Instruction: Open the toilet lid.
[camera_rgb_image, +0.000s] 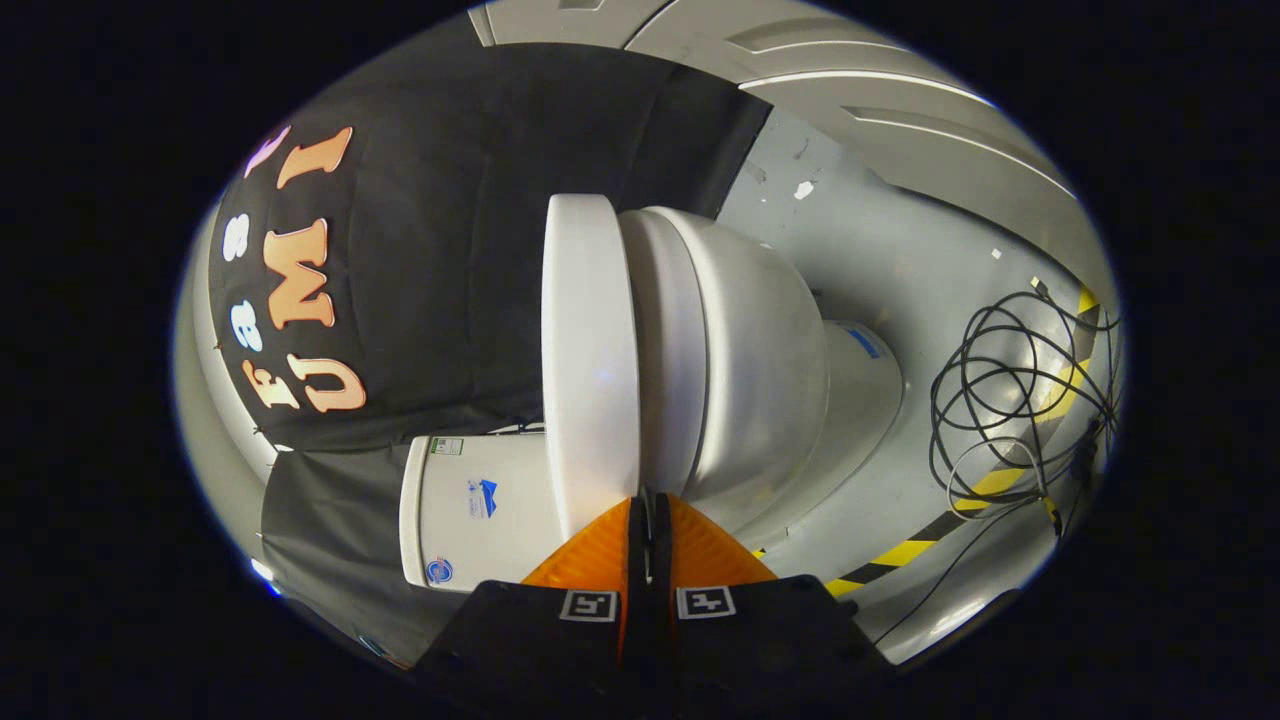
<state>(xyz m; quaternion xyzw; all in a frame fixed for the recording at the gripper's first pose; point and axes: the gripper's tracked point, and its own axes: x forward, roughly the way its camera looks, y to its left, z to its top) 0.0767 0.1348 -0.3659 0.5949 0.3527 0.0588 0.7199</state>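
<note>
The view is rolled on its side. A white toilet stands just ahead, its lid (590, 350) lying against the seat and bowl (740, 360), and its tank (480, 510) beside the lid's hinge end. My gripper (647, 500) has its fingers pressed together with nothing between them. The tips sit at the seam where the lid's edge meets the seat rim, touching or nearly touching it. The toilet's base (860, 380) rests on the grey floor beyond the bowl.
A loose coil of black cable (1010, 390) lies on the grey floor (900, 250) past the toilet. Yellow-and-black hazard tape (900, 552) runs along the floor near it. The black cloth wall (450, 200) hangs behind the tank and lid.
</note>
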